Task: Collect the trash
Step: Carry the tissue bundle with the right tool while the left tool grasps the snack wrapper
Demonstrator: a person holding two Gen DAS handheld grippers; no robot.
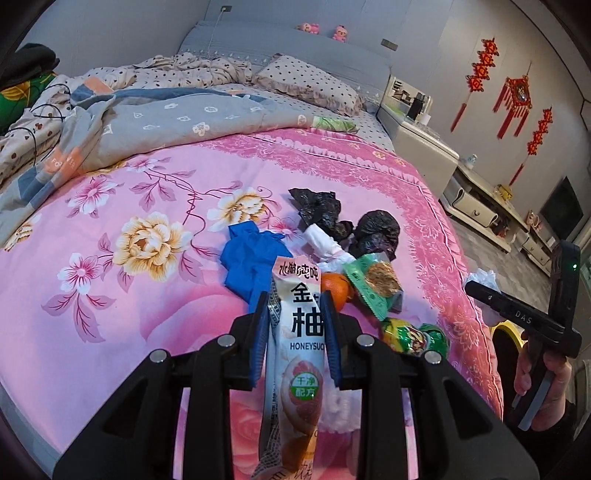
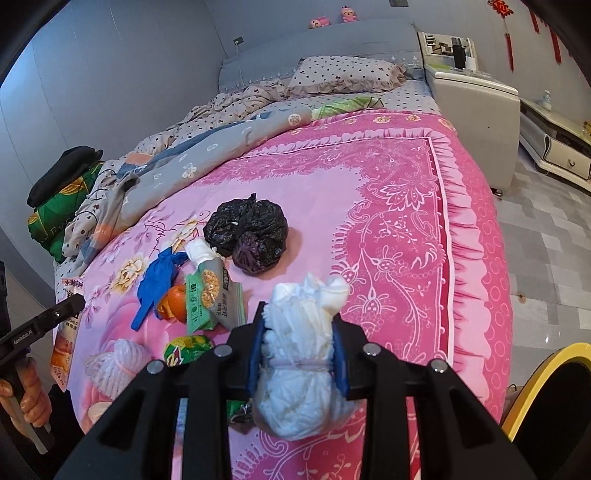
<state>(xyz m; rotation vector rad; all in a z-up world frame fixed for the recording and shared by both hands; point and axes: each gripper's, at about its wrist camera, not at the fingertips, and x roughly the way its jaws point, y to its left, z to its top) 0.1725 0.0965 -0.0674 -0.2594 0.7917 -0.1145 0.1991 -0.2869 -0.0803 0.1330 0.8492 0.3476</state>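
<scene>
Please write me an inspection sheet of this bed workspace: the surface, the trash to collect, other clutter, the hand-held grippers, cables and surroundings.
Surface: pink floral bedspread, mostly flat.
Job's things: two black bags, blue glove, orange peel, green snack wrapper, green-yellow wrapper, white net wad.
Clutter: rumpled grey quilt, dotted pillow.
Grippers: left hand-held gripper shut on pomelo drink pouch; right hand-held gripper shut on white tied bag.
Cables: black cable on bedding; white wall cable.
Surroundings: bedside cabinet, red wall knots, yellow-rimmed bin.
</scene>
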